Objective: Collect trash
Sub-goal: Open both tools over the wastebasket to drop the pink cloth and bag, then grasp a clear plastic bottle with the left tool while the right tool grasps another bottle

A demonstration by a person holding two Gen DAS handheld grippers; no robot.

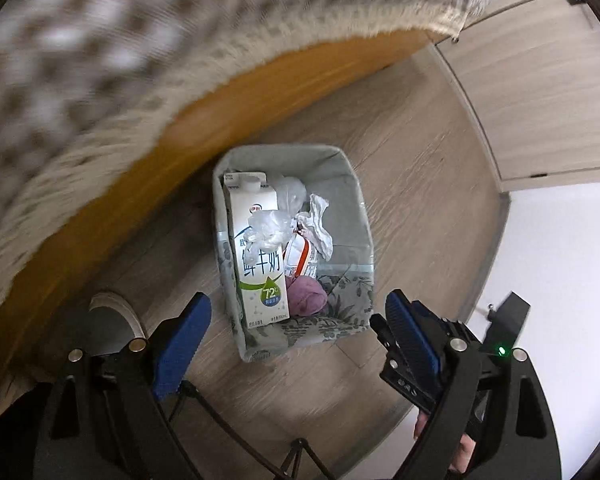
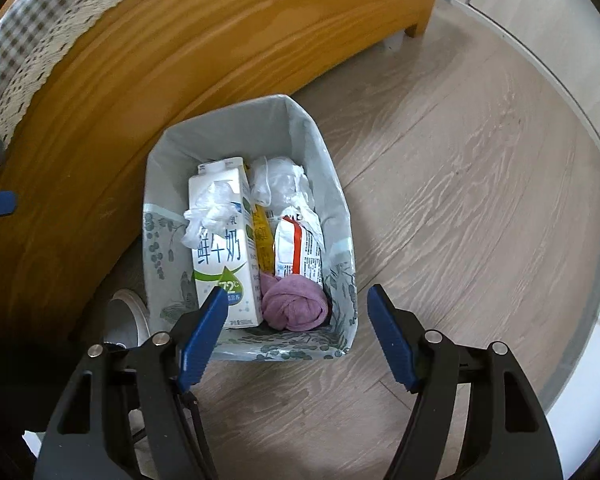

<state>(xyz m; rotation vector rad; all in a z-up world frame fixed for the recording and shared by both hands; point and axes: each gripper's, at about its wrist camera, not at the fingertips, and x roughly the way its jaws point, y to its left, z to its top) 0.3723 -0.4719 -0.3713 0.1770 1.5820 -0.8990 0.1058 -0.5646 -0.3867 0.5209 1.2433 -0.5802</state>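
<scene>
Right wrist: milk carton (image 2: 224, 252) stands upright, spout up, in bin (image 2: 320, 148).

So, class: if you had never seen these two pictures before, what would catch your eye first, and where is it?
First, the floral bin on the wood floor beside an orange wooden bed frame, packed with rubbish. A tall white milk carton stands along its side nearest the frame, crumpled clear plastic on it, and a knotted purple cloth lies beside its base. The left gripper and right gripper hang open and empty above.

1 bin (image 2: 328, 160), 1 milk ctn (image 2: 220, 248), 1 purple rag (image 2: 294, 304)
</scene>
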